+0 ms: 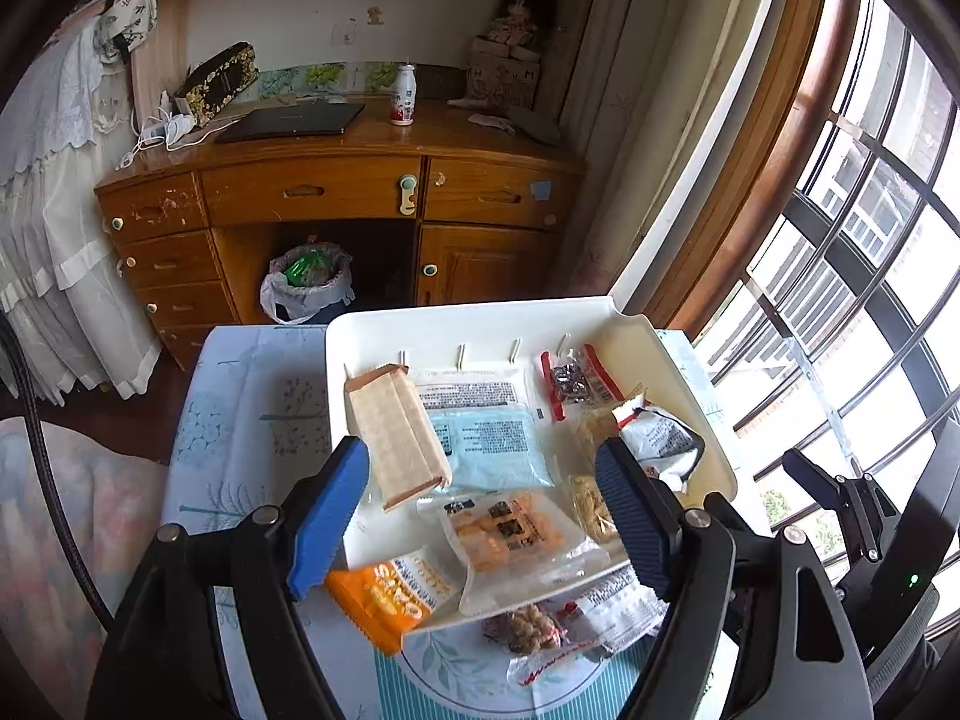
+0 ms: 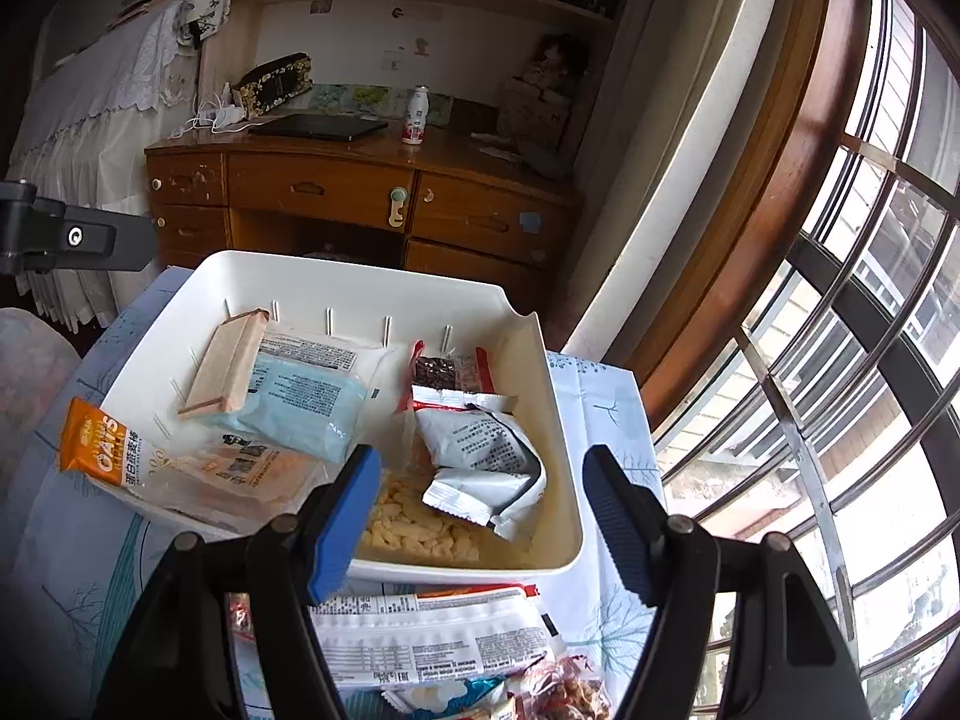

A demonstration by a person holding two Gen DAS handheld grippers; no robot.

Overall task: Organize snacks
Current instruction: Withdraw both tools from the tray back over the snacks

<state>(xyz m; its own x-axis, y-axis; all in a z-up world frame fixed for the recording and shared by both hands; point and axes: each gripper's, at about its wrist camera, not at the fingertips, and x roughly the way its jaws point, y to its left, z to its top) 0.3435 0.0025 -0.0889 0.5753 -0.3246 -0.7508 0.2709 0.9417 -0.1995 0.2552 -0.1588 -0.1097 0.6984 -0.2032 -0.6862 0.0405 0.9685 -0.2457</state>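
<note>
The left claw gapes wide and holds nothing, poised over the near rim of the white bin. The right claw is likewise spread and empty above the bin's near right corner. Loose packets lie on the desk just before the bin. An orange oats bag hangs over its near edge. Inside lie a tan bar, a blue pouch and a grey sachet.
</note>
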